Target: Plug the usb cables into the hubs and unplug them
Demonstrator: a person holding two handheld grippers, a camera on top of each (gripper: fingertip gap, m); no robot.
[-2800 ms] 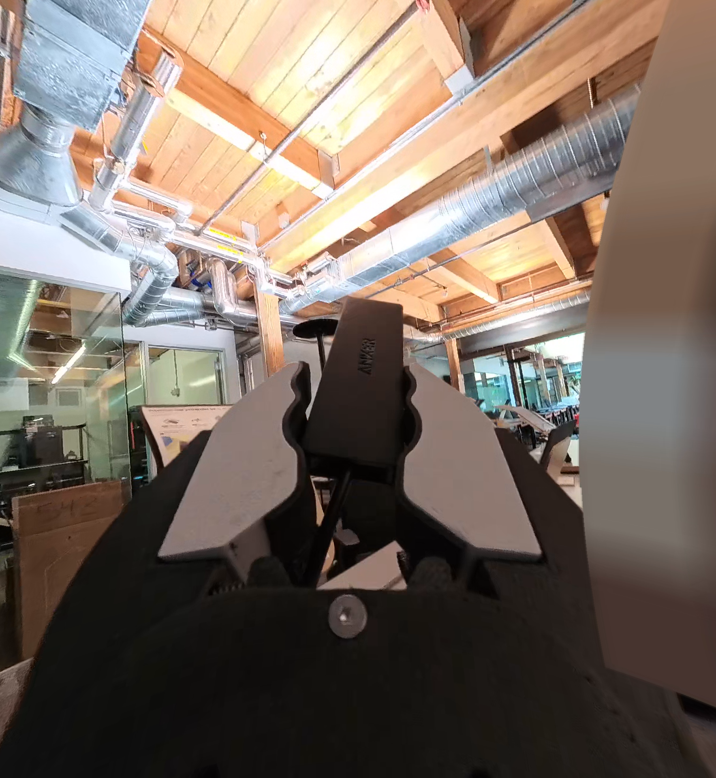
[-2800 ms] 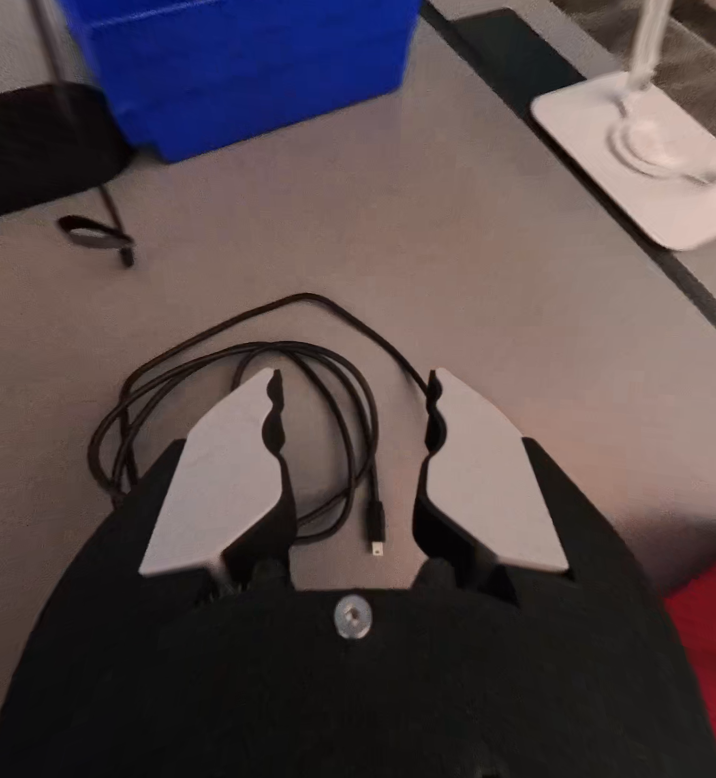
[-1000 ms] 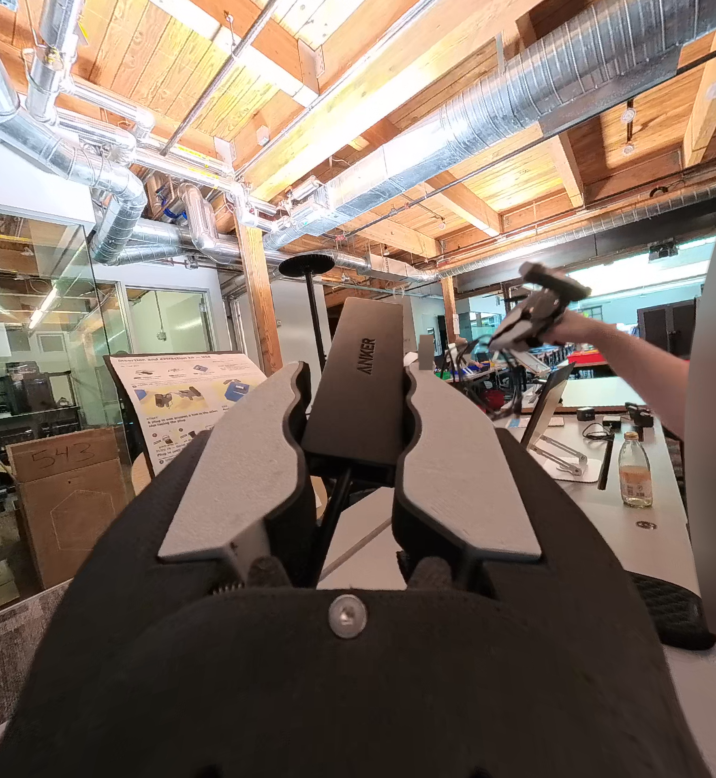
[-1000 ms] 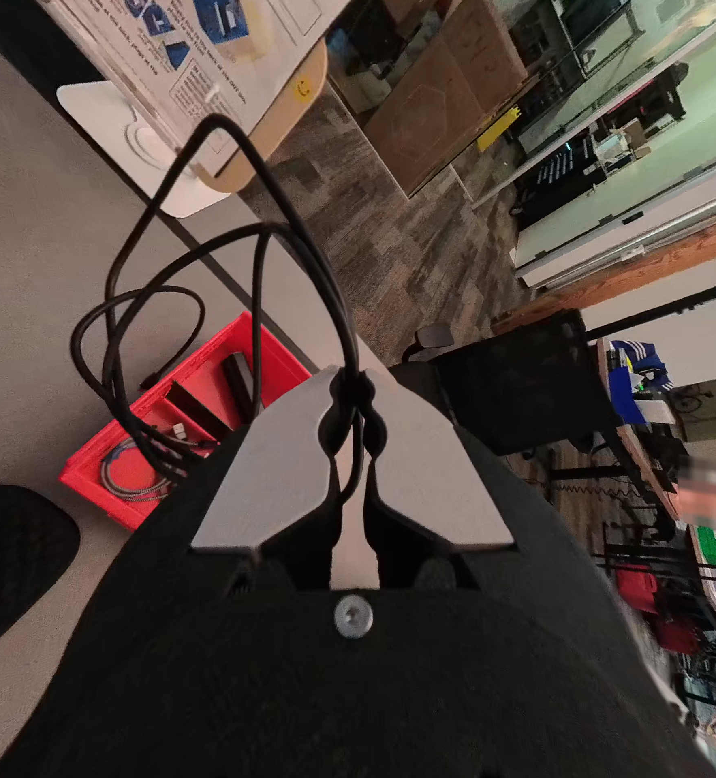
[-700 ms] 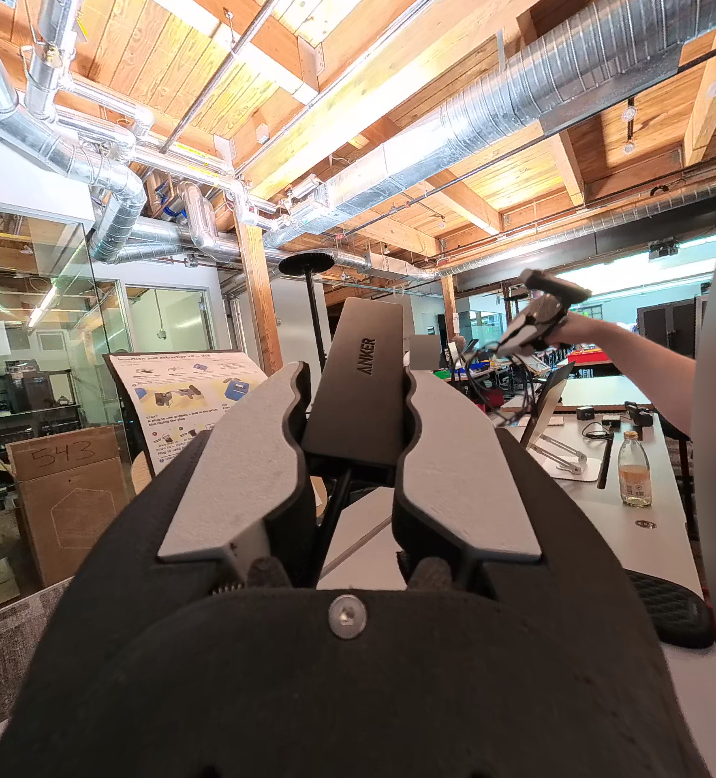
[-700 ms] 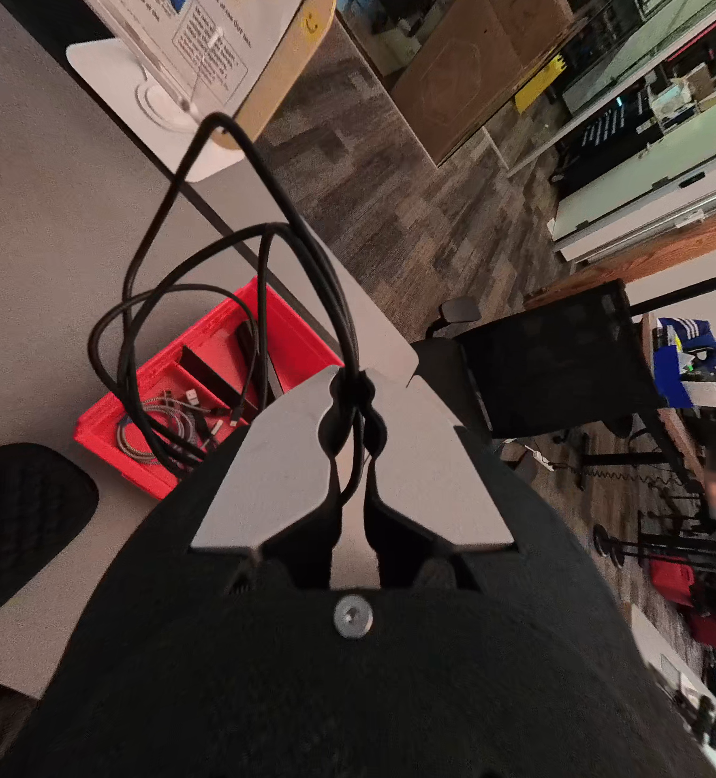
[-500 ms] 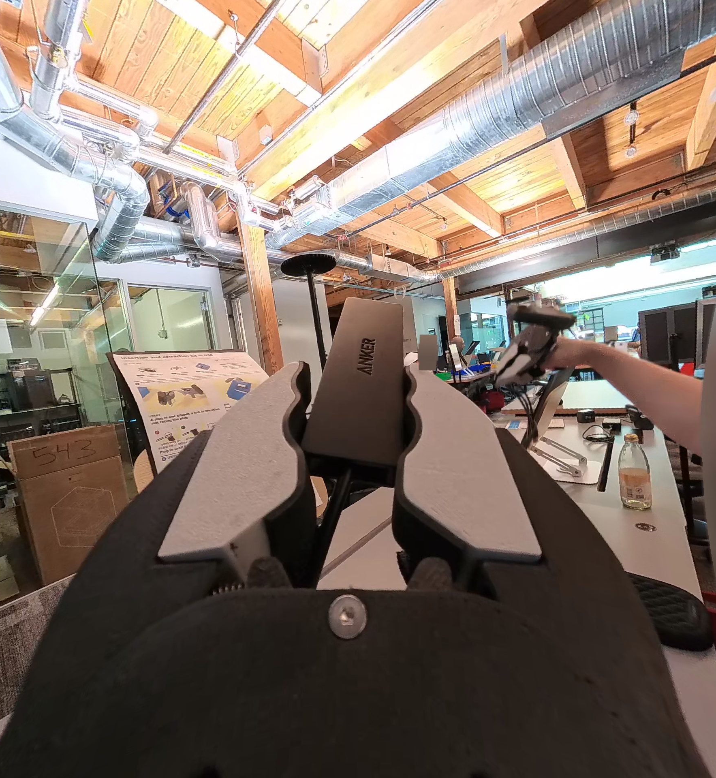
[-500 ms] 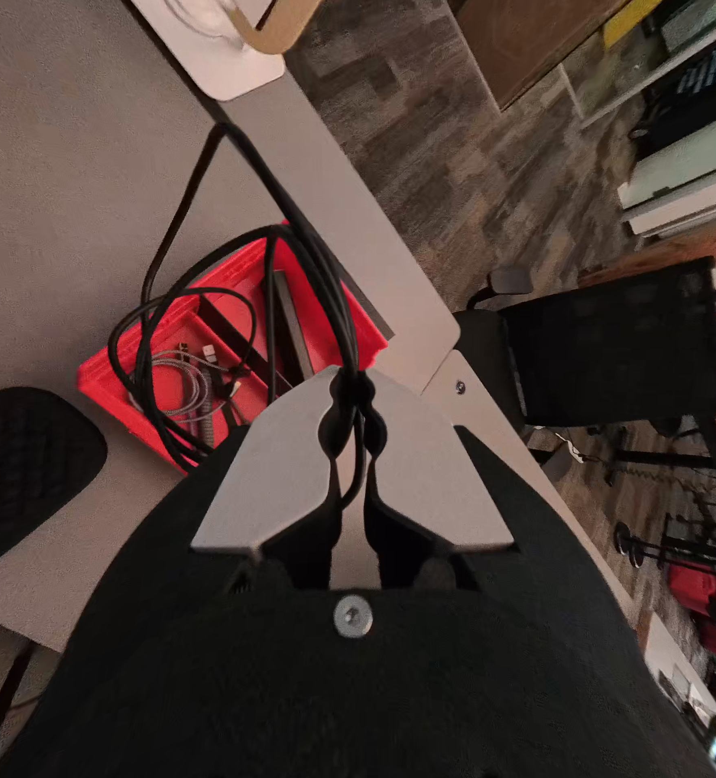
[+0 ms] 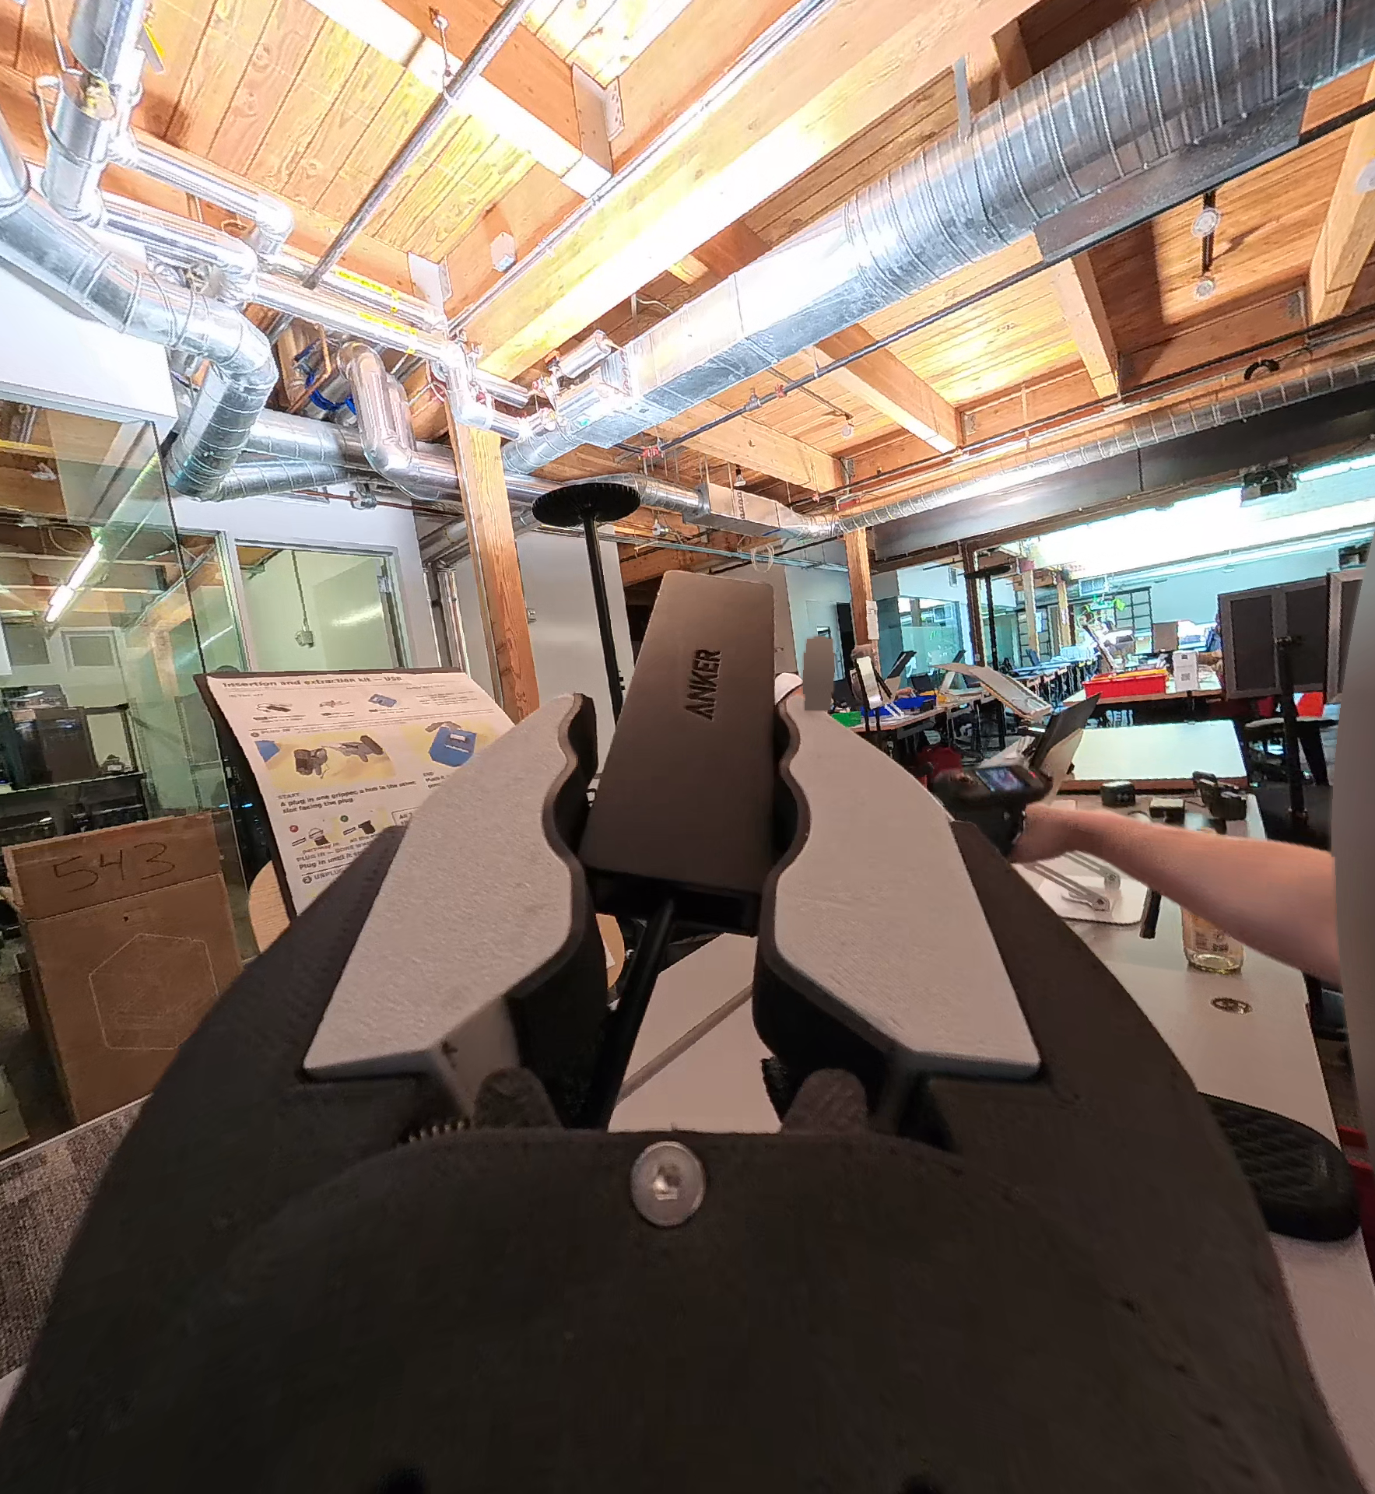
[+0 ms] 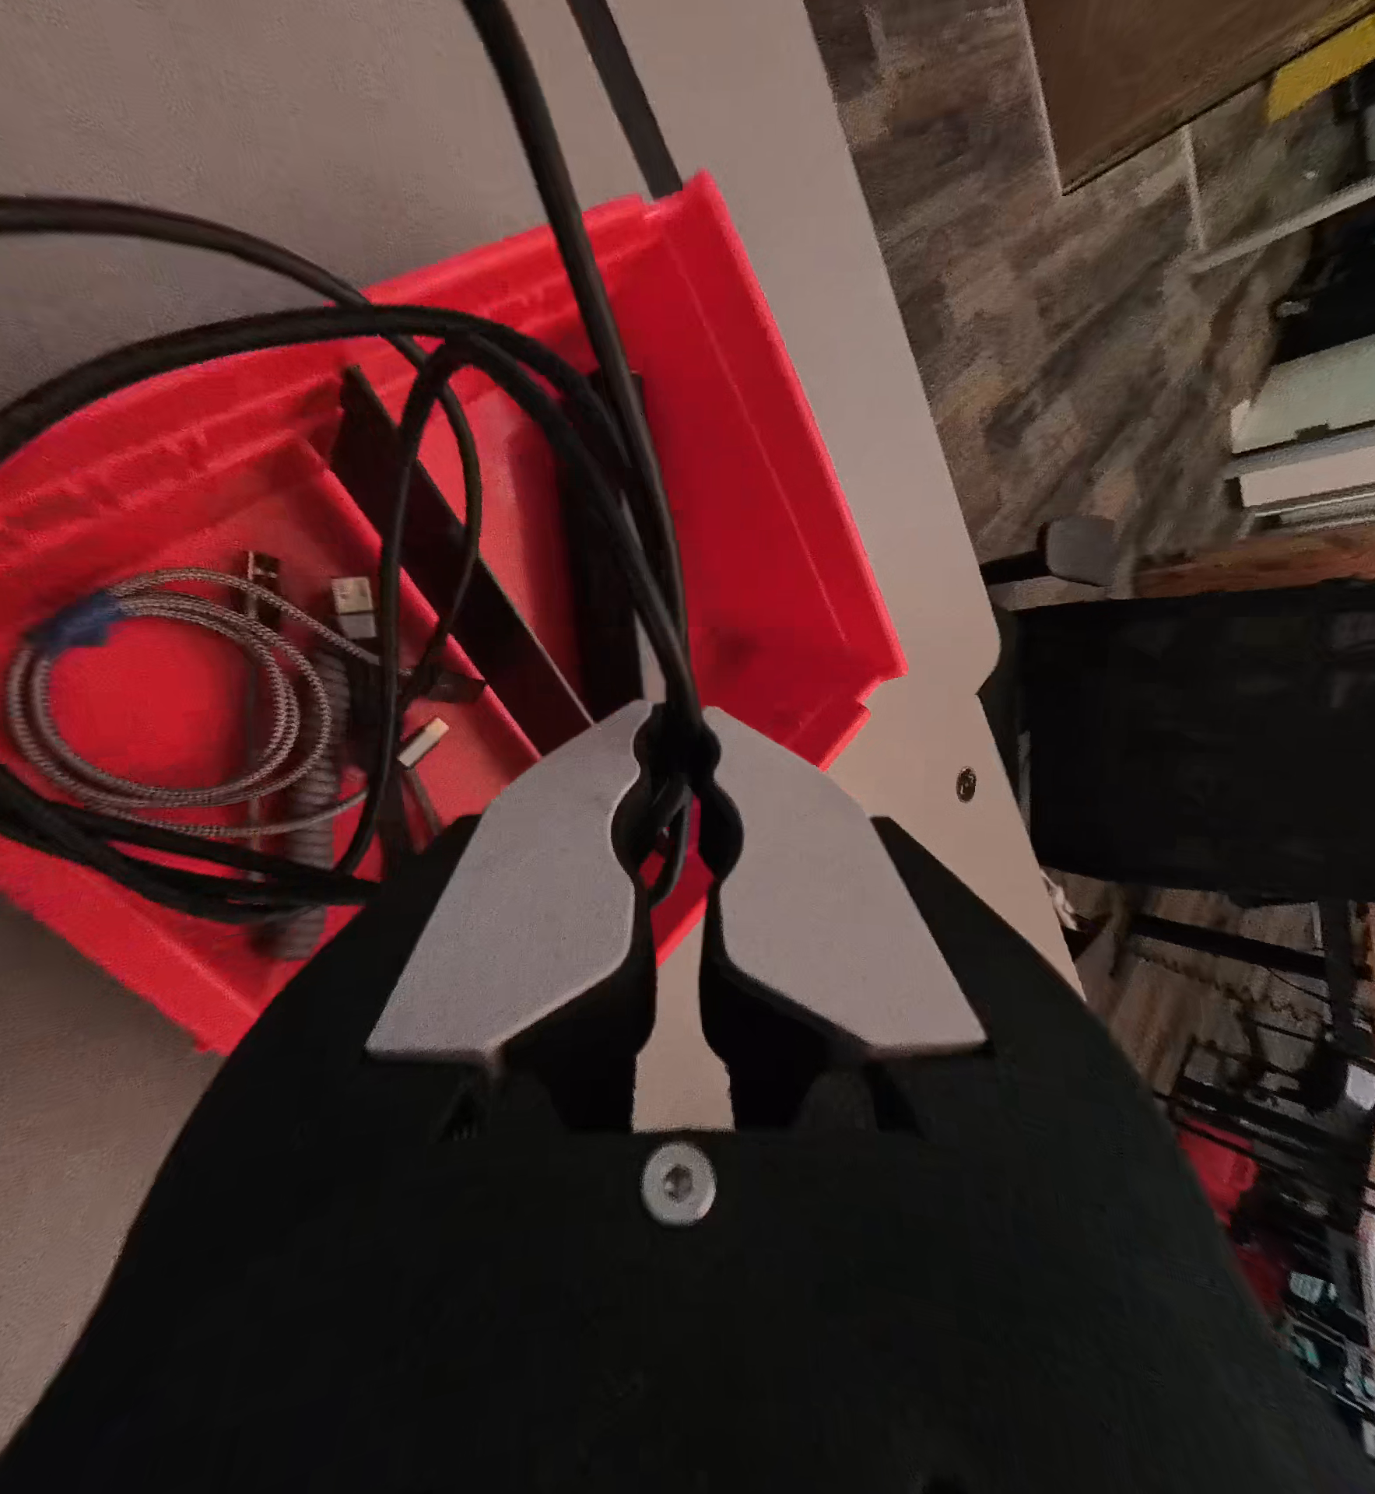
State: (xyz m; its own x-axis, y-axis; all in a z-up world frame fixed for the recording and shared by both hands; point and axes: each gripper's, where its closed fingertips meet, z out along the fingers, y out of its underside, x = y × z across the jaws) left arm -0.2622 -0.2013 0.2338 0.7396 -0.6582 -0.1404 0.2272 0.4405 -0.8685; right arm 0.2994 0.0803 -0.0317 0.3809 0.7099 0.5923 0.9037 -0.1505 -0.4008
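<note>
Hub (image 9: 688, 752): dark slab, pinched between the fingers of the left tool (image 9: 677, 711), held up off the bench (image 9: 1201, 1043), long axis pointing up and away; its own lead drops down between the fingers. Black usb cable (image 10: 563, 339): a bundle of loops pinched at the tips of the right tool (image 10: 677, 732), hanging over the red bin (image 10: 757, 453). Bin sits at the bench (image 10: 102, 97) edge near a corner, divided into compartments; a grey braided cable (image 10: 158, 711) lies coiled in the left one with bare plugs next to it, and a black bar lies in the middle slot. Left view also shows the right tool (image 9: 983, 796) low and well apart from the hub, near a glass bottle (image 9: 1213, 942) and a black mouse pad (image 9: 1286, 1164); instruction sheet (image 9: 344, 752) stands at the far side. Step, as I read it: cable handling over the bin, either stowing or fetching, can't tell which. No plug is in the hub that I can see. Can't see this cable's plug end; grip is on the cord, not the connector. Next mating would need a regrip on the plug body, then alignment with a hub port. Snag risk: loops catching on the bin divider.
</note>
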